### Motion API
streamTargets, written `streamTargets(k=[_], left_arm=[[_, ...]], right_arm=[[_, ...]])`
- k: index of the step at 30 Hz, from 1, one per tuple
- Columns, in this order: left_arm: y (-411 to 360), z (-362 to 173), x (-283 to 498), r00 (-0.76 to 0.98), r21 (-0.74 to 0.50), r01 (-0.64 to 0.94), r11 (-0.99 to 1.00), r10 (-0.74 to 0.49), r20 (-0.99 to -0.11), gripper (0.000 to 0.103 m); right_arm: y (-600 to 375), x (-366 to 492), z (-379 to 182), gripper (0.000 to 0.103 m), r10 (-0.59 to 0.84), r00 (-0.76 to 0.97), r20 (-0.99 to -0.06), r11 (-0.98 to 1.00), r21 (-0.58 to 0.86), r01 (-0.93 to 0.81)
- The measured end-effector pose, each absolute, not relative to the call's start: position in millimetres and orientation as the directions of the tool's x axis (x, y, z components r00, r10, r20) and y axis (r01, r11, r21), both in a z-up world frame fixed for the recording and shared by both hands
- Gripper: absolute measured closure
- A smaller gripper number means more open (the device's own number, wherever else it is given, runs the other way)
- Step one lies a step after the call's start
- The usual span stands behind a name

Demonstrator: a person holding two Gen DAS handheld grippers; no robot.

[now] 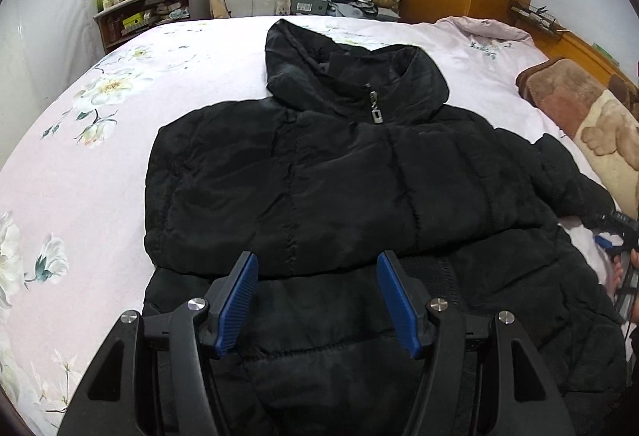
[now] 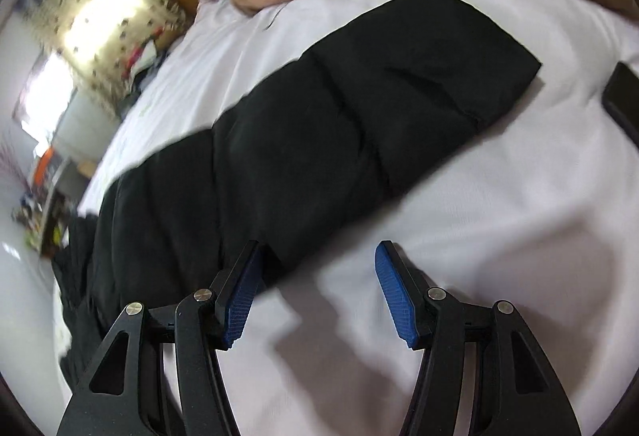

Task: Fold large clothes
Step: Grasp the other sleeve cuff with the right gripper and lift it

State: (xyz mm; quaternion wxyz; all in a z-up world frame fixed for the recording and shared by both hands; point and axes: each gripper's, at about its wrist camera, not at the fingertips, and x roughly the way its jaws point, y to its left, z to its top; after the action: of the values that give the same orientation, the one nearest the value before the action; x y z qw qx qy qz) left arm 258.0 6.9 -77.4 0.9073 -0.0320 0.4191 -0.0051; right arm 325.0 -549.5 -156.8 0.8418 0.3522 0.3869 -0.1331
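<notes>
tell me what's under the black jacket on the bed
The black jacket lies on a pale floral bedsheet, which shows all around it. One sleeve stretches out flat on the sheet. The other sleeve looks folded across the chest; whatever lies beneath the body is covered.

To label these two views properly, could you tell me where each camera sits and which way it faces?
Left wrist: on the left gripper, over the black jacket, facing its hood and the window; open jaws show.
Right wrist: on the right gripper, tilted, facing the outstretched sleeve; open jaws show.
Shared: jacket, bed sheet, blanket.
</notes>
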Motion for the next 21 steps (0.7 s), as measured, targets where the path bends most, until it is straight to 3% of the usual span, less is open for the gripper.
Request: streamTargets(k=[4, 6, 7, 8, 15, 21], left_arm=[[11.4, -85.5, 258.0, 0.639, -0.055, -0.024, 0.998, -0.027, -0.768, 0.039], [14.2, -88.9, 256.3, 0.633, -0.054, -0.028, 0.998, -0.024, -0.773, 0.039], [16.2, -90.1, 255.6, 0.63, -0.056, -0.032, 0.998, -0.023, -0.776, 0.039], [18.3, -91.1, 253.9, 0.627, -0.06, -0.035, 0.998, -0.025, -0.779, 0.039], [33.4, -72.8, 236.6, 0.646, -0.085, -0.055, 0.995, -0.03, -0.763, 0.039], [49.9, -43.6, 219.3, 0.684, -0.1, -0.071, 0.992, -0.024, -0.729, 0.039]], right_arm=[[-561.1, 335.8, -159.8, 0.046, 0.031, 0.681, -0.732, 0.69, 0.508, 0.515], [-563.5, 339.7, -157.5, 0.077, 0.03, 0.676, -0.737, 0.686, 0.507, 0.522], [-562.2, 340.9, -152.0, 0.088, 0.03, 0.673, -0.739, 0.694, 0.5, 0.518], [-560.1, 341.3, -145.9, 0.092, 0.018, 0.669, -0.743, 0.707, 0.482, 0.517], [-501.9, 325.2, -41.9, 0.095, 0.014, 0.766, -0.642, 0.84, 0.424, 0.34], [-410.7, 315.6, 46.7, 0.095, 0.11, 0.833, -0.542, 0.918, 0.376, 0.123]])
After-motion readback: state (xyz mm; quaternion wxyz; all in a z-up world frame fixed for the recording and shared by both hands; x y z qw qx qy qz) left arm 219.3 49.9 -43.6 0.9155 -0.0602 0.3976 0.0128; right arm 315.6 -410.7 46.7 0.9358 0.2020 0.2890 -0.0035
